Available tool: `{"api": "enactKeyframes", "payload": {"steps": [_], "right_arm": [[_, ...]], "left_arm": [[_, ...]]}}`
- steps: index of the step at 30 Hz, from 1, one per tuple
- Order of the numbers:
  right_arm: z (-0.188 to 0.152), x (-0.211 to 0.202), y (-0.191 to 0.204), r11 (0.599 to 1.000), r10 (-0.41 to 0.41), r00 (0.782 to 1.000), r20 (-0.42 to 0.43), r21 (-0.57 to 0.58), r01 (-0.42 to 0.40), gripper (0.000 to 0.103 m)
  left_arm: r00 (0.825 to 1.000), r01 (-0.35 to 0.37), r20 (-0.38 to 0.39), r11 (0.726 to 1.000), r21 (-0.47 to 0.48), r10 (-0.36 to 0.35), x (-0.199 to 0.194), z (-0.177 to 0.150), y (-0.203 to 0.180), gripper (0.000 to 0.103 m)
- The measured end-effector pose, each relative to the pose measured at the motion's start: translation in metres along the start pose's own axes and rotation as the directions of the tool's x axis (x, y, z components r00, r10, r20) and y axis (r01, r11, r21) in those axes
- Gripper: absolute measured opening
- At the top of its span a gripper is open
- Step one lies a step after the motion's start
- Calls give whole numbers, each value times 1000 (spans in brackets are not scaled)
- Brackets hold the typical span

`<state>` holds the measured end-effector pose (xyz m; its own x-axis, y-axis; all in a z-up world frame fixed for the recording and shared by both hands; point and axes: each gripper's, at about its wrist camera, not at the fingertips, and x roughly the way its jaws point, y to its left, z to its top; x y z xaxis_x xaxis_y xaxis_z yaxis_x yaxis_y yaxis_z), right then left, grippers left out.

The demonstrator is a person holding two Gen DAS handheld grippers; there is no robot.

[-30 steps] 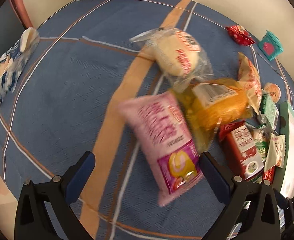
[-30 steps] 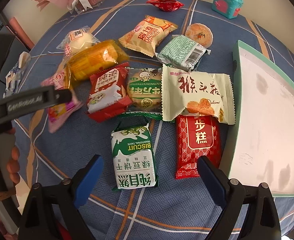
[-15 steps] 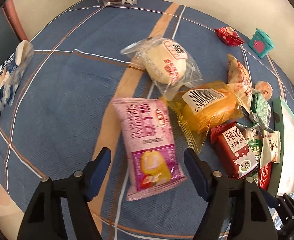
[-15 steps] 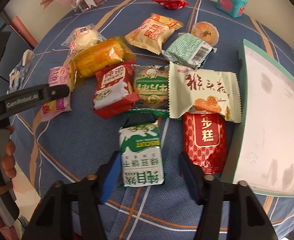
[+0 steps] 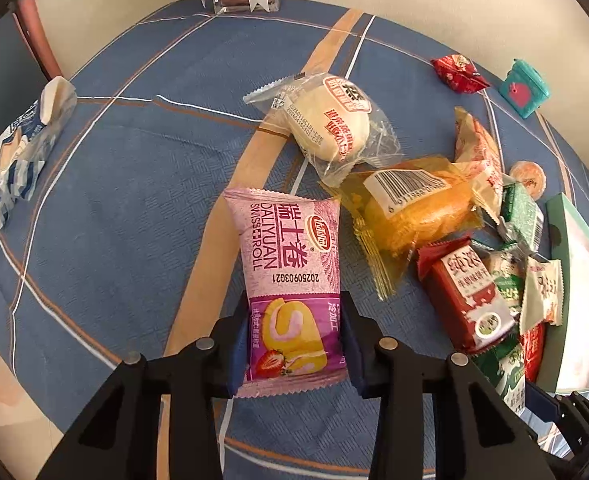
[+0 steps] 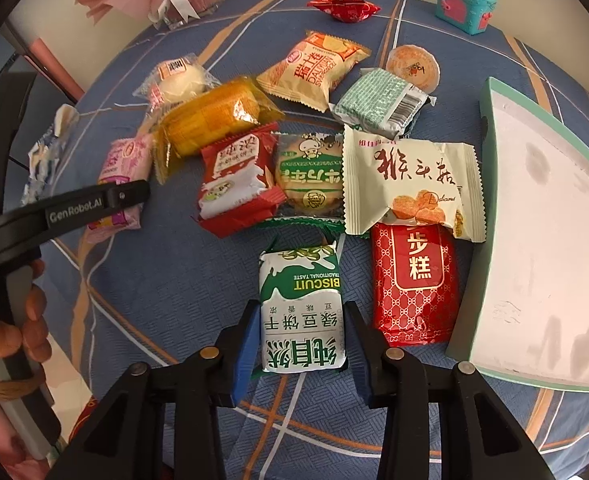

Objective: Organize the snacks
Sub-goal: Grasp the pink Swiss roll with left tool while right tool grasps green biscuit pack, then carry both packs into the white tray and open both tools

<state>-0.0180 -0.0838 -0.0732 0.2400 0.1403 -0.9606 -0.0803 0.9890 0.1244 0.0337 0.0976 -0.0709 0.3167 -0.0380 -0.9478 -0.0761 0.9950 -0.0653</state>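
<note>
Left gripper: jaws closing on the pink-and-purple plastic Swiss-roll packet, blue pads at its two long edges near the lower end; most of the packet lies ahead of the jaws on the blue plaid-clothed table.

Right gripper: jaws fully drawn in on the green-and-white mung-bean biscuit packet, pads against both sides of its near half.

Progress, as a judgement: early. White shallow tray with mint-green rim, to the right of the right jaws, holds nothing; no snack sorted into it yet. Left to handle, ahead of the right jaws: red patterned cake packet just right of the biscuit, cream mushroom-biscuit packet overlapping its top, red milk-bar packet, round green-labelled biscuit, yellow clear-wrapped cake, clear-wrapped white bun, orange Swiss-roll packet, and others further off.

Room for moving: open cloth left of and ahead of the left jaws; crowded right of them, with the yellow cake's wrapper just beside the pink packet. Tray rim near the right jaws, a raised edge to clear. Red cake packet close beside the right pad.
</note>
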Motion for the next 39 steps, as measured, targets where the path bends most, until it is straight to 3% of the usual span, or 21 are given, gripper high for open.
{"api": "enactKeyframes", "payload": {"steps": [16,22,26,30,39], "right_arm": [[-3,-54,-31,994,78,991,111,72,-86,43],[1,-66,-53,987,74,987,141,134,-93,43],[0,-77,-80,975,34,983,179,211,-73,43],[-1,-85,-113,954,-74,980,186,300,15,43],[-7,-107,-189,868,-186,963,195,492,68,43]], "left_arm": [[994,45,97,999,-4,-45,-72,-6,-23,41],[990,71,117,996,51,-77,-86,0,-66,41],[990,69,111,991,116,-82,-88,3,-102,41],[991,77,96,985,157,-92,-88,6,-135,41],[989,123,52,963,241,-139,-76,5,-206,41]]}}
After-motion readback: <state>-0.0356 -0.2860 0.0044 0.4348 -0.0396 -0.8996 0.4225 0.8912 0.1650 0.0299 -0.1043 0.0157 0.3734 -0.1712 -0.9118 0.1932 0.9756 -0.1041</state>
